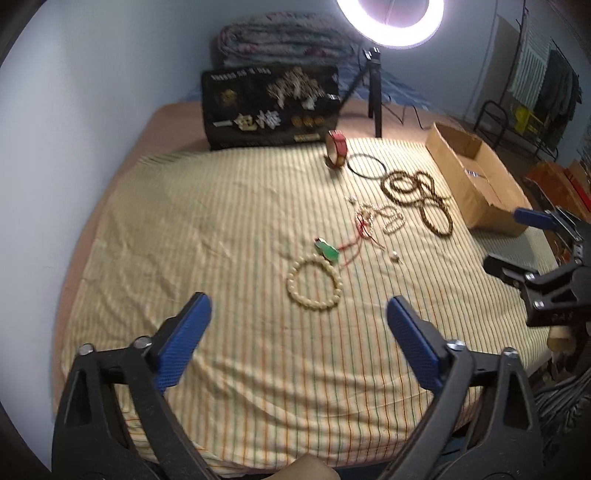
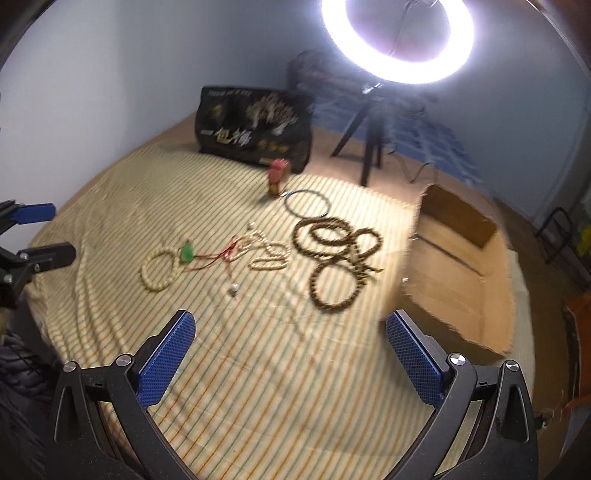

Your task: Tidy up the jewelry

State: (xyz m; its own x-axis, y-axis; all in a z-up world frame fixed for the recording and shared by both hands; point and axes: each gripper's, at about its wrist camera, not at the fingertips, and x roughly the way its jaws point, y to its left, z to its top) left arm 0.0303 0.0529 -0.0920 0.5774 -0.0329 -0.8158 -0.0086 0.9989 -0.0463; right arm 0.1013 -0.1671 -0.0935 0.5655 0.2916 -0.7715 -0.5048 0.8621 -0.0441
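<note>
Hovering claws: left gripper with blue pads (image 1: 299, 314) and right gripper with blue pads (image 2: 290, 330) both stand wide apart above the striped yellow bedsheet (image 1: 207, 229), nothing between their pads.
Nearest piece: cream round-bead bracelet (image 1: 314, 283), a closed ring lying flat just ahead of the left claw.
Beside it: green stone pendant (image 1: 327, 250) on thin red cord, touching or almost touching the bracelet's far edge; which, blur hides.
Loose bits: small pale bead (image 1: 395, 257) alone on the sheet, near the red cord.
Middle heap: string of small cream beads (image 1: 388, 219), looped over itself, red cord tangled in.
Right of the heap: dark brown wooden bead strands (image 1: 421, 199) in several overlapping coils.
Farther: thin black ring bangle (image 1: 366, 167) lying flat, and an upright red and brown band (image 1: 336, 148) just beside it.
Right edge: open brown cardboard box (image 1: 476, 184), inside hard to make out.
Back: black printed bag (image 1: 271, 105) with gold and cream characters, too blurred to read.
Far end: lit white ring light on black tripod (image 1: 389, 20), cut off by the top of both views.
Behind: folded patterned quilt (image 1: 280, 38) against the wall.
</note>
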